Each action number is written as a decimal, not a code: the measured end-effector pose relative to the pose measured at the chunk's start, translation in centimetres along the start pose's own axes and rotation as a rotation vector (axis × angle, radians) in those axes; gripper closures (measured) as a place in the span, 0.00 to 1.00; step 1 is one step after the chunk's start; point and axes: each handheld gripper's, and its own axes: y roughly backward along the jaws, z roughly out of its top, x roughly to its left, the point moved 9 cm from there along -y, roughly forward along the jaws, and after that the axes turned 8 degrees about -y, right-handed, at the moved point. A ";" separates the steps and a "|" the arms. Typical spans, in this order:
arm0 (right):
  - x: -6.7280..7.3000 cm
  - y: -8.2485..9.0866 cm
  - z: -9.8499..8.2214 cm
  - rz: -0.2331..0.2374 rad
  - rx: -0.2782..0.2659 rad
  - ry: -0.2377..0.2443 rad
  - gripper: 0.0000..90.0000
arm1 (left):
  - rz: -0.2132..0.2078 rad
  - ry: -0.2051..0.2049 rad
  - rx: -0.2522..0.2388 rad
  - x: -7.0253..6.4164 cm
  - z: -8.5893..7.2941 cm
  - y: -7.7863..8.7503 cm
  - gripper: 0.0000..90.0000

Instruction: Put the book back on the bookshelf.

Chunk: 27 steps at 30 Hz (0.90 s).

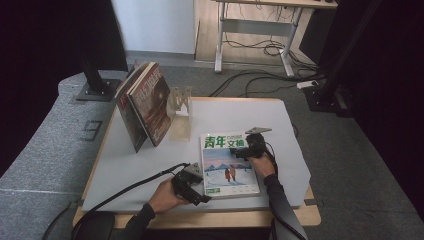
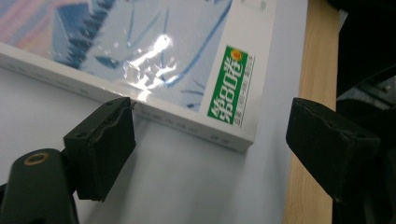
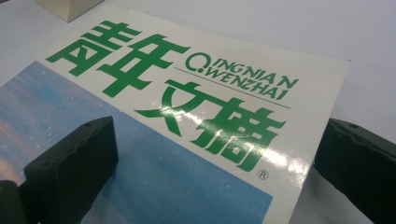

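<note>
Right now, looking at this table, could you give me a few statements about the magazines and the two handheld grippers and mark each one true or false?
1. A magazine with green lettering lies flat on the table. True.
2. The left gripper has its fingers clamped shut on the magazine. False: they stand open at the magazine's near corner, not pressing on it.
3. Two more magazines lean upright against a clear stand at the back left. True.
4. The right gripper is lifting the flat magazine off the table. False: the magazine lies flat, and the fingers are open over its right edge.
5. The flat magazine's cover shows a snowy scene with two small figures. True.
</note>
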 end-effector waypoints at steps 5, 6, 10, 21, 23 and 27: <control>0.1 0.8 -0.4 0.005 0.015 0.011 0.03 | 0.115 -0.008 0.030 1.8 -0.7 0.9 0.14; 0.2 0.9 -0.5 0.008 0.018 0.010 0.04 | 0.126 -0.004 0.034 2.2 -0.8 1.0 0.13; 0.3 1.4 -0.9 0.013 0.035 0.015 0.05 | 0.190 0.031 0.034 4.0 -1.8 1.6 0.10; 0.3 2.2 -1.6 0.019 0.075 0.020 0.03 | 0.366 0.042 0.039 7.1 -3.5 2.0 0.00; 0.1 2.3 -1.8 0.011 0.089 0.019 0.00 | 0.344 0.062 0.033 7.2 -3.6 1.9 0.00; -0.2 2.3 -2.1 0.028 0.110 -0.030 0.00 | 0.341 0.063 0.031 7.2 -3.7 1.9 0.00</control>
